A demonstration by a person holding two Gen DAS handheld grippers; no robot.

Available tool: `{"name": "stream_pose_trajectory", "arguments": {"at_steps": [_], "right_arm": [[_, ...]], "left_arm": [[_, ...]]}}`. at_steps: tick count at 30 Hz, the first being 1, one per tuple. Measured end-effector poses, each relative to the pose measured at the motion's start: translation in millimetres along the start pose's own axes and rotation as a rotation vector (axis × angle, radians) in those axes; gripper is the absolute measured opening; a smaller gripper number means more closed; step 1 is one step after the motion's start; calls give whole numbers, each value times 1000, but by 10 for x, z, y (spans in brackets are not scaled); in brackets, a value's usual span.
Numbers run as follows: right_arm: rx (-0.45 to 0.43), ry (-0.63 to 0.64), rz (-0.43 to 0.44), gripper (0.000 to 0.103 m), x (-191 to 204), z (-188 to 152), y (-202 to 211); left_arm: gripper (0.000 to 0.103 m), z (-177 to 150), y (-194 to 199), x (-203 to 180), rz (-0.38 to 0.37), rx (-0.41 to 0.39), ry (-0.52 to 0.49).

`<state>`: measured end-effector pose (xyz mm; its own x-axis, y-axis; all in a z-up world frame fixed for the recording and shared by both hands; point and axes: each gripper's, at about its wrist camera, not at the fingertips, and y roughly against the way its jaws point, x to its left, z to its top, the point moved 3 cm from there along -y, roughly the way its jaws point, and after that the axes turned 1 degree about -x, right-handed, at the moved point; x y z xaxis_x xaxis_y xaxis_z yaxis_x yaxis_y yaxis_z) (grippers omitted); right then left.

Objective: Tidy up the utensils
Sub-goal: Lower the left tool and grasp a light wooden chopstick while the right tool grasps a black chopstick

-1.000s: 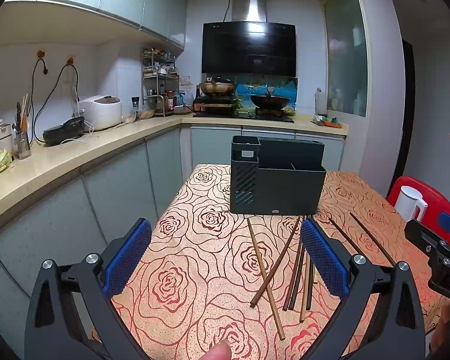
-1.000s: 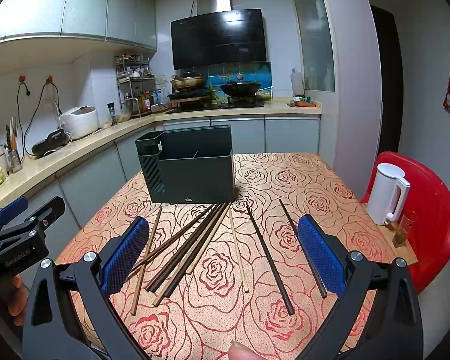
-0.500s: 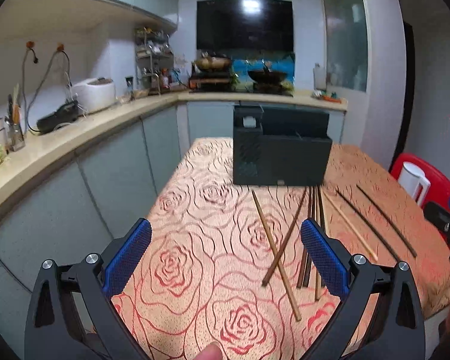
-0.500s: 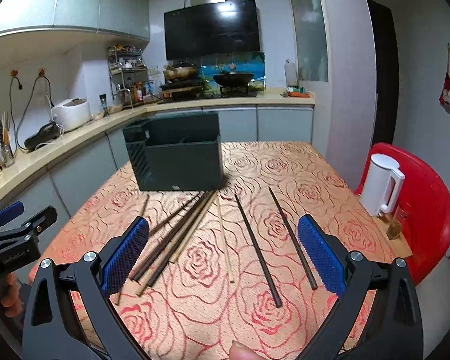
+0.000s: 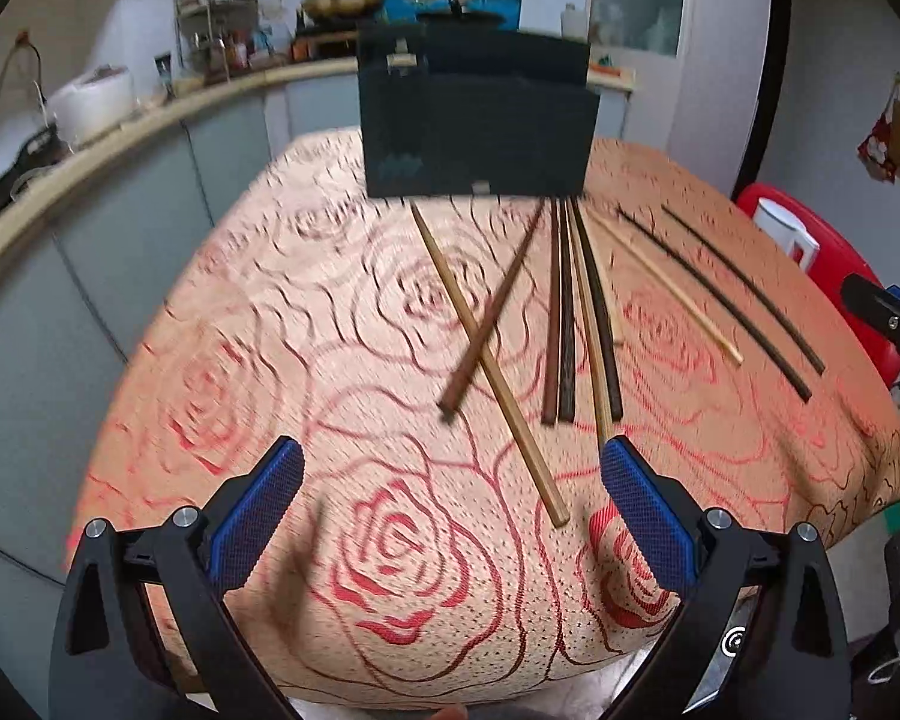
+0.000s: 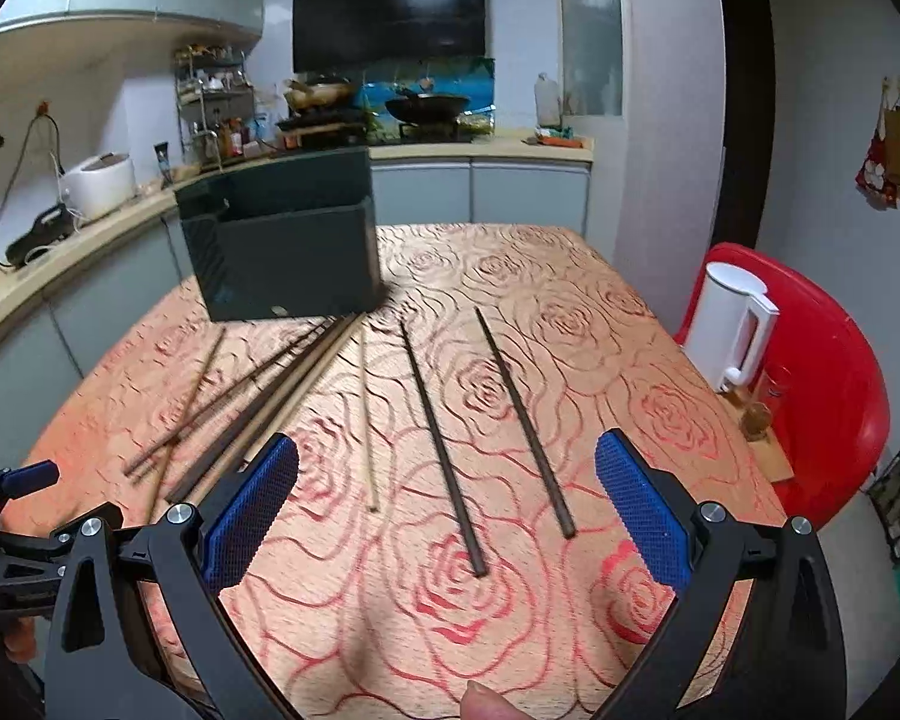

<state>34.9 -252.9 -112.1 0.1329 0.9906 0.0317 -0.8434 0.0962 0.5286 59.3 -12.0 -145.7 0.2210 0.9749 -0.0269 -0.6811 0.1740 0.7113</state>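
A dark, box-shaped utensil holder with an open top stands at the far end of a table covered in an orange cloth patterned with red roses. All places below are given relative to this holder.

Loose chopsticks lie flat on the cloth in front of the holder, none inside it that can be seen. Directly in front, a light wooden chopstick and a brown one cross each other in an X. Just right of them lies a tight bundle of dark and pale sticks, running straight away from the holder's front. Further right rest a thin pale stick and two long black chopsticks, well apart from one another.

The left gripper hovers above the near end of the crossed pair, blue pads spread wide, holding nothing. The right gripper hovers over the near ends of the black chopsticks, equally wide open and empty.

The step appears to be the first pickup. It would go best by lowering one gripper over a single stick's near end, pads either side, closing firmly, then lifting clear before tipping it upright into the holder. The separated black sticks look easier than the crossed or bundled ones.
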Motion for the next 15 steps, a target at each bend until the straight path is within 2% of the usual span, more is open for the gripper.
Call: {"name": "stream_pose_trajectory", "arguments": {"at_steps": [6,9,15], "right_arm": [[51,-25,-19,97,-172,-117,-161],[70,-21,-27,97,-228,-156,-219],[101,-4,-66,97,-391,-265,-280]], "left_arm": [[89,-66,-228,-76,-10,61,-16],[85,-65,-261,-106,15,50,-54],[67,-56,-241,-41,19,27,-54]]}}
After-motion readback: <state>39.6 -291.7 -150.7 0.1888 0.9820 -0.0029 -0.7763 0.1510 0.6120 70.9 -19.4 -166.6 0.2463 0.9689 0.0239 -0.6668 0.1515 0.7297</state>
